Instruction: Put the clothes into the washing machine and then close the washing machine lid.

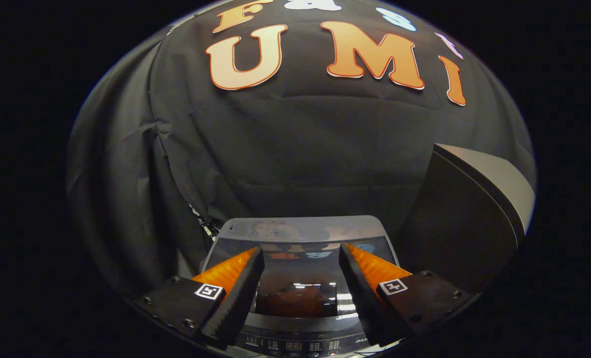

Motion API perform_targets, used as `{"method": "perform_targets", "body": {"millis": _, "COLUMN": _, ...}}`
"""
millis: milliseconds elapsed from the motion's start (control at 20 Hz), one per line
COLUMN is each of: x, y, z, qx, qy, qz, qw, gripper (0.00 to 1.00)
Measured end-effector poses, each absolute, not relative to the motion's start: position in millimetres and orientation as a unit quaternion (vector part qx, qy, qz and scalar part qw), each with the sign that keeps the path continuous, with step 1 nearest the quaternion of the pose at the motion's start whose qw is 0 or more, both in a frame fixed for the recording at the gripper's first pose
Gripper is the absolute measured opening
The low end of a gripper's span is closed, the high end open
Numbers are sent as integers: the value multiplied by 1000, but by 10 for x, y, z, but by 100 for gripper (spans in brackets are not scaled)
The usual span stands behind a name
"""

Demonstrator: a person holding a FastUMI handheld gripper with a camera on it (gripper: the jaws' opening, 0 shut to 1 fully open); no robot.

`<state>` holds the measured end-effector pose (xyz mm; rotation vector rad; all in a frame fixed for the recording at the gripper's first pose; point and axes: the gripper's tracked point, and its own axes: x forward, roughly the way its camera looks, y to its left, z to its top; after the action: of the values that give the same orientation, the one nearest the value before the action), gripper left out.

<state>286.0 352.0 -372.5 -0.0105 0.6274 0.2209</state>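
Glossy dark glass of the washing machine lid (295, 278) lies flat and closed below the gripper (300, 258), whose fingers (236, 293) are spread apart, grasping nothing. A dark box (467, 219) stands just beside the machine's right edge; black cloth hangs behind.

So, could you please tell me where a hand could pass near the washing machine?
The gripper is open and holds nothing, above the closed glass lid of the washing machine. The lid between the fingers is bare. To the right it is tight: a dark box stands close beside the machine.
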Motion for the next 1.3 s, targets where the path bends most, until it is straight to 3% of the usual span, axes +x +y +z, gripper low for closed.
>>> {"method": "perform_targets", "body": {"millis": 250, "x": 2772, "y": 3474, "z": -3257, "qx": -3, "qy": 285, "qz": 113, "qw": 952, "gripper": 98}}
{"method": "perform_targets", "body": {"millis": 550, "x": 2518, "y": 3136, "z": -2132, "qx": -3, "qy": 226, "qz": 120, "qw": 967, "gripper": 98}}
{"method": "perform_targets", "body": {"millis": 850, "x": 2160, "y": 2378, "z": -1052, "qx": 2, "qy": 154, "qz": 100, "qw": 983, "gripper": 98}}
{"method": "perform_targets", "body": {"millis": 1300, "x": 1588, "y": 1046, "z": 2, "qx": -1, "qy": 62, "qz": 53, "qw": 997, "gripper": 98}}
